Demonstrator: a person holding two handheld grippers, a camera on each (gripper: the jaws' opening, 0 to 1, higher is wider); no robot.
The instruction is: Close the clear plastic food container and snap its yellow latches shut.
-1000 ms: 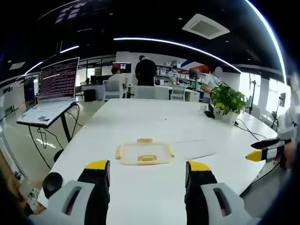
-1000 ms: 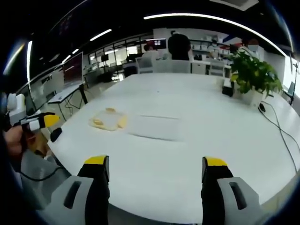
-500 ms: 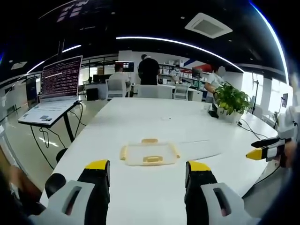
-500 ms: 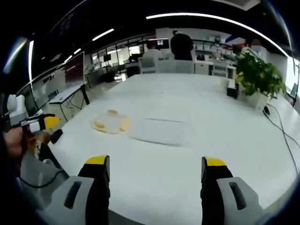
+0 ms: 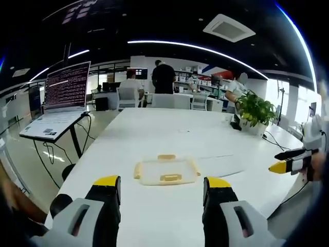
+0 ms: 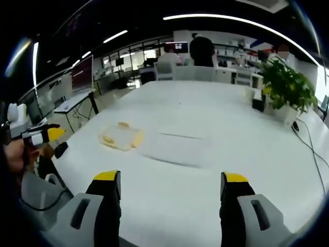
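Note:
A clear plastic food container (image 5: 166, 171) with yellow latches (image 5: 170, 178) splayed out on its sides lies flat on the white table (image 5: 154, 128). My left gripper (image 5: 162, 189) is open and empty, a little short of the container and apart from it. In the right gripper view the container (image 6: 121, 136) sits to the left, well beyond my right gripper (image 6: 172, 186), which is open with nothing between its jaws. My right gripper (image 5: 289, 163) shows at the right of the left gripper view. The left gripper (image 6: 40, 135), held in a hand, shows at the left of the right gripper view.
A flat pale sheet (image 6: 177, 147) lies on the table right of the container. A potted plant (image 5: 254, 110) stands at the far right corner, with cables beside it. A laptop on a stand (image 5: 61, 95) is left of the table. People (image 5: 163, 77) and chairs are at the back.
Both views have drifted slightly with the hands. The container looks a touch nearer in the left gripper view. It lies where it was, and both grippers keep the same gap.

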